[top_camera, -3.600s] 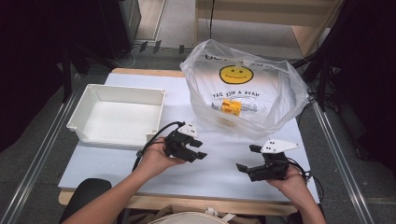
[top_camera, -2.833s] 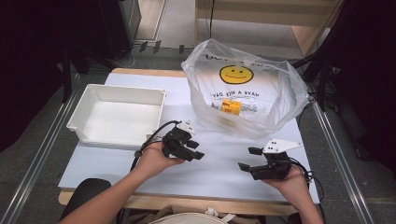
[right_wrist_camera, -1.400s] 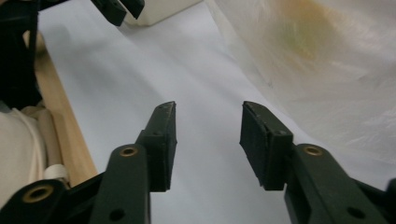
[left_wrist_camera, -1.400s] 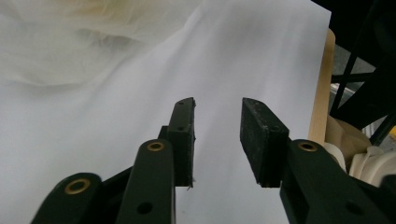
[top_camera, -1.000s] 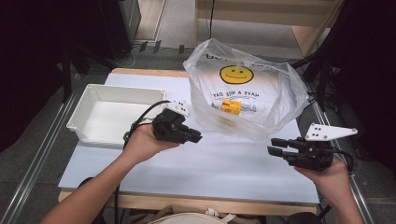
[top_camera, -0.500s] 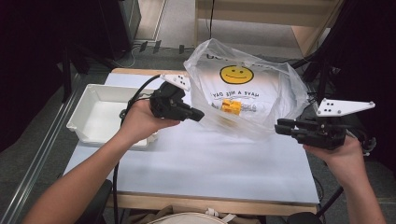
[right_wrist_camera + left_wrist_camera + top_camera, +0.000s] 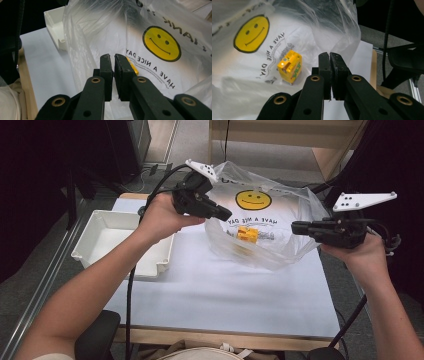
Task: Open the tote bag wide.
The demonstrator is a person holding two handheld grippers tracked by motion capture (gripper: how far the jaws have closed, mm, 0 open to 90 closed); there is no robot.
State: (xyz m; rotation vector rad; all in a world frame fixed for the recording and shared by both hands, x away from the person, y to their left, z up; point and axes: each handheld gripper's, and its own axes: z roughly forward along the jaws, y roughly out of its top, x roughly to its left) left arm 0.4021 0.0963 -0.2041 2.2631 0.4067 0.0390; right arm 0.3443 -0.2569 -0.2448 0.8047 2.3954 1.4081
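A clear plastic bag (image 7: 270, 227) printed with a yellow smiley lies at the back of the table, and a small yellow box (image 7: 246, 234) sits inside it. My left gripper (image 7: 227, 214) hovers at the bag's left edge, its jaws pressed together with nothing between them. In the left gripper view the gripper (image 7: 329, 55) points past the box (image 7: 290, 66). My right gripper (image 7: 295, 226) is held in the air at the bag's right side. Its jaws (image 7: 114, 57) have just been closing; a thin slit is left and nothing sits in it. Behind them is the bag (image 7: 160, 50).
A white tray (image 7: 107, 237) stands at the left of the white table top (image 7: 225, 295), with its corner (image 7: 56, 22) also in the right gripper view. Cables trail from both grippers. Dark floor and a metal rail border the table.
Both hands have risen off the table and moved away from me toward the bag, the left to its left edge, the right to its right side.
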